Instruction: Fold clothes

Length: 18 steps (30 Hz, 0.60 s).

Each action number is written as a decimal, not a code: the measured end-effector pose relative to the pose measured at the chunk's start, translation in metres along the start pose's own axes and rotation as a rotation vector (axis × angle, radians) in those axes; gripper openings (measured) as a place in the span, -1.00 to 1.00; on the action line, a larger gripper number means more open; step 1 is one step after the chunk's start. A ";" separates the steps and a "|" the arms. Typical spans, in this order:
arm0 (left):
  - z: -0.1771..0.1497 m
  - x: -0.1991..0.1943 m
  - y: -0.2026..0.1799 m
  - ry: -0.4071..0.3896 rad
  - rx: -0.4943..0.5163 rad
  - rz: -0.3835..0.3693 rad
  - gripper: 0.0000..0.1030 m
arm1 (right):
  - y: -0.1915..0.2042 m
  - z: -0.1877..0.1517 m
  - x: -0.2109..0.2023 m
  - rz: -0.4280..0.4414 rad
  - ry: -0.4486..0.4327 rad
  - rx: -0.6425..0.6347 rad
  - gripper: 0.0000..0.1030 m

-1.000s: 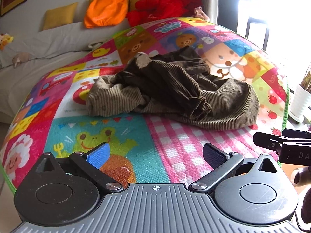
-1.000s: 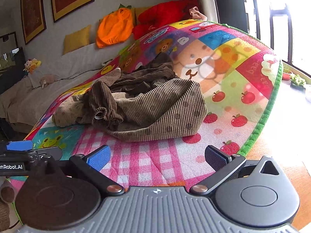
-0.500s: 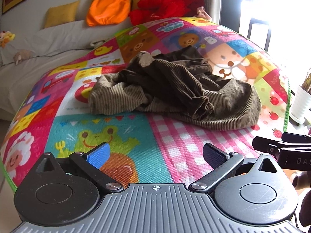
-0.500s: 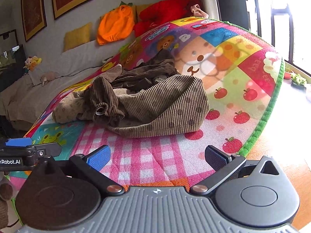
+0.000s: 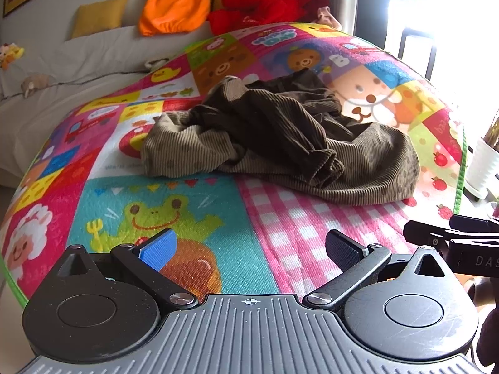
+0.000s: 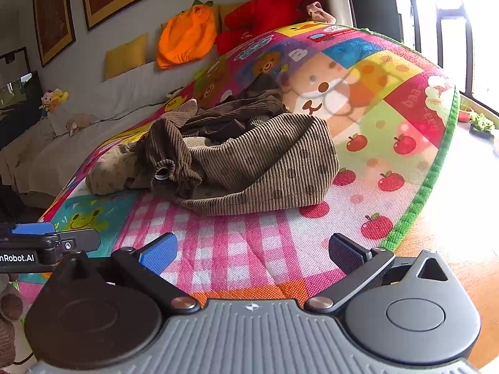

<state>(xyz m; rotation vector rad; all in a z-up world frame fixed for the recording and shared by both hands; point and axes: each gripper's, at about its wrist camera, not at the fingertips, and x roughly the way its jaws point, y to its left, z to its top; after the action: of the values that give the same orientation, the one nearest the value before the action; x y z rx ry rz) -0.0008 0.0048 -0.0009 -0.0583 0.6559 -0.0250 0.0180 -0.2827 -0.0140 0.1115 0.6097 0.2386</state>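
Left gripper (image 5: 251, 247) and right gripper (image 6: 252, 254): jaws spread wide, empty, low over near edge of colourful cartoon-print play mat (image 5: 193, 215), likely readying approach. Crumpled brown corduroy garment (image 5: 280, 143) heaped mid-mat, untouched, unfolded. Beyond: orange pumpkin-shaped cushion (image 5: 174, 3).

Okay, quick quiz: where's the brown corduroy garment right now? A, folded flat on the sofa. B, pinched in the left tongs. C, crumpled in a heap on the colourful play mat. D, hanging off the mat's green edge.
C: the brown corduroy garment lies bunched on the play mat, with both tongs open and short of it.
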 end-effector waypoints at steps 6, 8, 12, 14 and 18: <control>0.000 0.002 0.001 0.013 -0.009 -0.003 1.00 | -0.001 -0.001 0.001 0.002 0.007 0.003 1.00; 0.000 0.002 0.002 0.016 -0.010 -0.003 1.00 | -0.001 -0.001 0.001 0.003 0.009 0.004 1.00; -0.001 0.003 0.002 0.019 -0.010 -0.004 1.00 | -0.001 -0.002 0.002 0.003 0.015 0.007 1.00; -0.001 0.003 0.002 0.021 -0.010 -0.004 1.00 | -0.001 -0.002 0.002 0.004 0.017 0.008 1.00; -0.001 0.003 0.002 0.024 -0.012 -0.003 1.00 | -0.001 -0.002 0.002 0.004 0.017 0.008 1.00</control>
<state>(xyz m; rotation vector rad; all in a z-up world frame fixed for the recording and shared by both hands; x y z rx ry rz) 0.0013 0.0064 -0.0038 -0.0702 0.6797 -0.0248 0.0187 -0.2833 -0.0174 0.1185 0.6275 0.2413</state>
